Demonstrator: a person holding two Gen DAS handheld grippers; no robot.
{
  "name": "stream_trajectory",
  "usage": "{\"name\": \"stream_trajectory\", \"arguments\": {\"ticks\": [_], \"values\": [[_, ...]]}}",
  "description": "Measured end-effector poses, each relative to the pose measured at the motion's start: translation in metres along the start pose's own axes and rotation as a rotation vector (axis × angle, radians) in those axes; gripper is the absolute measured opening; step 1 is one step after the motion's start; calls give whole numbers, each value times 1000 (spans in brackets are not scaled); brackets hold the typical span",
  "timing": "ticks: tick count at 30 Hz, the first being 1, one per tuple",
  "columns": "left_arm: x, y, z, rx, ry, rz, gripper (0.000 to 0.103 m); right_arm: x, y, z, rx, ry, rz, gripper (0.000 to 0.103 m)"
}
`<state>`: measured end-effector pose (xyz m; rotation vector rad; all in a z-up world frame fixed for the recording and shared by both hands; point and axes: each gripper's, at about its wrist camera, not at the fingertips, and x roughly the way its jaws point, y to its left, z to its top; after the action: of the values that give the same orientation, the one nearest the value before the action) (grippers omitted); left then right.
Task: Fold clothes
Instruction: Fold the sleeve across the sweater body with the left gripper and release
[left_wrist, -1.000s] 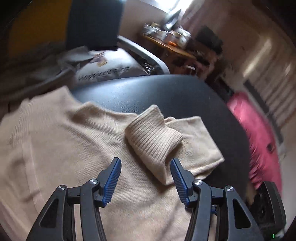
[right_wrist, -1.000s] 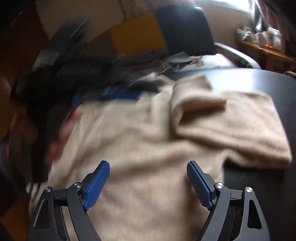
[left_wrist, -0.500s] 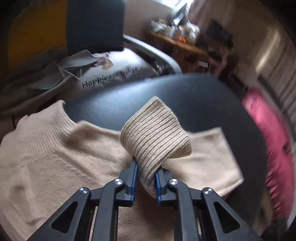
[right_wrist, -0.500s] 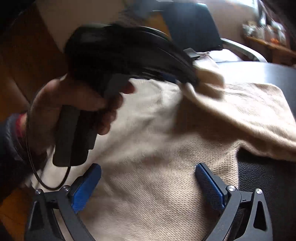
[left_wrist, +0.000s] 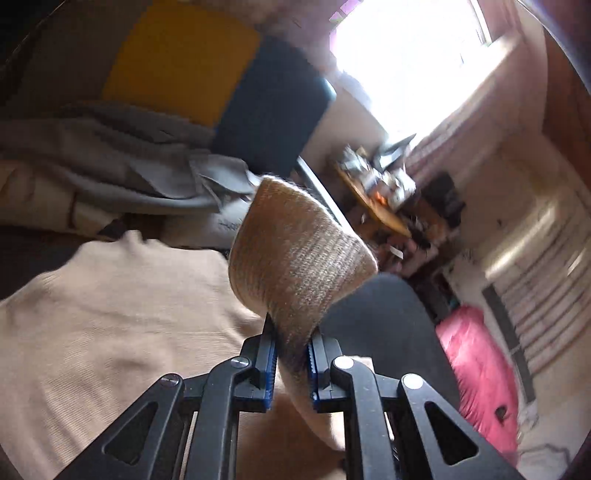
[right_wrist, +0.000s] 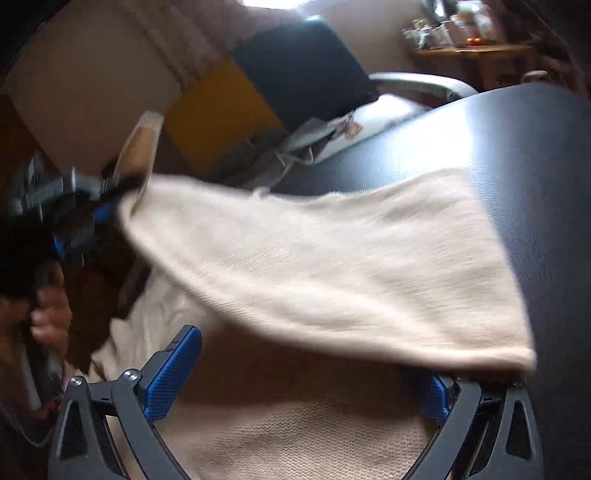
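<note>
A beige knit sweater (left_wrist: 110, 314) lies spread on a black padded tabletop (left_wrist: 388, 314). My left gripper (left_wrist: 290, 332) is shut on the sweater's ribbed cuff (left_wrist: 295, 251) and holds it lifted above the body. In the right wrist view the sleeve (right_wrist: 332, 266) stretches in a blurred band from the tabletop up to the left gripper (right_wrist: 110, 199), which a hand (right_wrist: 48, 314) holds at the left. My right gripper (right_wrist: 306, 354) stands open low over the sweater body (right_wrist: 295, 424), nothing between its pads; the sleeve's edge covers part of its right finger.
Behind the table stands a chair with a dark blue back (right_wrist: 303, 66) and a yellow cushion (left_wrist: 177, 55), with grey cloth (left_wrist: 110, 166) heaped beside it. A cluttered wooden shelf (left_wrist: 380, 195) is at the far right, and a pink bundle (left_wrist: 476, 369) lies on the floor.
My left gripper closed on the ribbed cuff, then lifted it and carried it left across the sweater, rolling as it went. The sleeve now hangs stretched. My right gripper opened wider.
</note>
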<state>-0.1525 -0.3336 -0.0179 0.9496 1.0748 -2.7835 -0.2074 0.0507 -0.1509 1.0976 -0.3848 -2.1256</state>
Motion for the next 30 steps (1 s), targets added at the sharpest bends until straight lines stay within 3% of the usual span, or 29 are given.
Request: {"name": "stream_trajectory", "arguments": {"ticks": [6,12,14,16,18,26,30], "values": [[-49,66,-27,-123,-78,16,12,-4,3,-7,21,-27,13,103],[-56,123,-71,-209,-13,73,13,9,15,-5,-20,-2,-26,103],[-56,141,-84,-254,-2,80,24,8,16,-6,-24,-2,-29,103],[-61,156,-96,-311,5,75,29,9,16,-6,-27,-3,-32,103],[-67,166,-104,-349,-3,32,31,11,17,-5,-33,-1,-40,103],[-101,188,-123,-528,-69,-96,64,13,23,-6,-55,3,-64,103],[-102,204,-121,-609,-64,-118,68,15,22,-5,-52,0,-60,103]]}}
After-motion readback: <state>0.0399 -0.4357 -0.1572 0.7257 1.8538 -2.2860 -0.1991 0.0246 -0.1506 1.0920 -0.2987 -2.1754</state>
